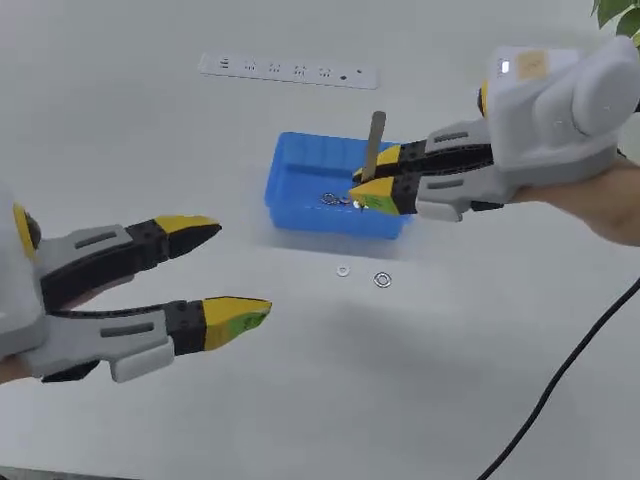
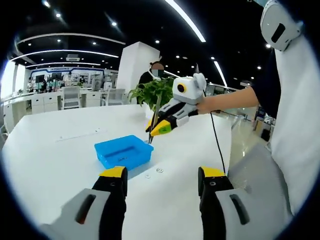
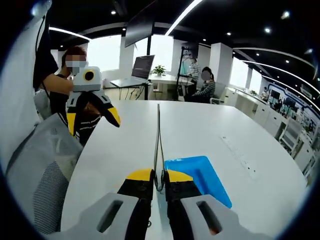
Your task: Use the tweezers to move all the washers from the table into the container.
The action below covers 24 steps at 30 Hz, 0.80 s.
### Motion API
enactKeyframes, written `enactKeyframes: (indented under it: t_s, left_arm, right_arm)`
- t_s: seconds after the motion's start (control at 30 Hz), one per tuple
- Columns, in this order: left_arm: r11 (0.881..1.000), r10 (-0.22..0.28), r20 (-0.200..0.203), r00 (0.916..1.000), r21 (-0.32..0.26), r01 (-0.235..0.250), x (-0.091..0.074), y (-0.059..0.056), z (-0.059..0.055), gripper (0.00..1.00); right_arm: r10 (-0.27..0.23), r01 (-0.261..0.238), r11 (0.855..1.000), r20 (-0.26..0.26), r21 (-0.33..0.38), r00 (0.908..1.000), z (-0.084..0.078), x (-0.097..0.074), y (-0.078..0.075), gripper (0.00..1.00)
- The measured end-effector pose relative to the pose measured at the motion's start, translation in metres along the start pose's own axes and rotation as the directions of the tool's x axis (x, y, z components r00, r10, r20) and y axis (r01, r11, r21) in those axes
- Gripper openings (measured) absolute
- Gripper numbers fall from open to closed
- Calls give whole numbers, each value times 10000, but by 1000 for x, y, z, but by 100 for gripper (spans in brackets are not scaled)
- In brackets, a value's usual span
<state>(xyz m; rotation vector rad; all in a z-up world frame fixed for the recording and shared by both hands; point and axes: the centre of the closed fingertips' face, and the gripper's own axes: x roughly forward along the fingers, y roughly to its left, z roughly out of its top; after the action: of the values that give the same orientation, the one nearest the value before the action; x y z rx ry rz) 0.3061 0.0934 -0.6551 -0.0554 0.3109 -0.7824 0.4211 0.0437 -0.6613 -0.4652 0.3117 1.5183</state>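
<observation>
My right gripper (image 1: 368,190) is shut on the metal tweezers (image 1: 375,140). The tweezers' lower tips hang over the inside of the blue container (image 1: 320,220), where washers (image 1: 331,199) lie. Two more washers, one pale (image 1: 343,271) and one grey (image 1: 382,280), sit on the white table just in front of the container. In the right gripper view the jaws (image 3: 160,176) pinch the tweezers (image 3: 157,140) beside the container (image 3: 197,177). My left gripper (image 1: 228,272) hovers open at the lower left, holding nothing. The left gripper view shows the container (image 2: 124,150) and both table washers (image 2: 159,170).
A white power strip (image 1: 288,70) lies at the back of the table. A black cable (image 1: 560,380) trails across the right side. A green plant (image 1: 620,15) stands at the far right corner. A mesh chair back (image 3: 40,170) is beside the table.
</observation>
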Motion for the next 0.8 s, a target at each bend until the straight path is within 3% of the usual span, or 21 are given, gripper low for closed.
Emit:
enactKeyframes:
  t_s: [0.2,0.33,0.5,0.8]
  left_arm:
    - [9993,131,362,9993,-361,-118,-8,2,1,75]
    - [9988,234,384,9990,-431,-217,-7,4,0,82]
    - [9989,199,387,9991,-430,-183,-5,3,0,90]
    - [9971,547,488,9973,-550,-520,-6,11,1,99]
  right_arm:
    - [-98,100,9999,144,-140,9998,15,2,-15,9]
    - [-312,316,9992,172,-236,9994,19,2,-26,9]
    - [-577,579,9980,77,-235,9983,12,10,-43,9]
    - [-979,980,9952,180,-57,9950,3,30,-74,9]
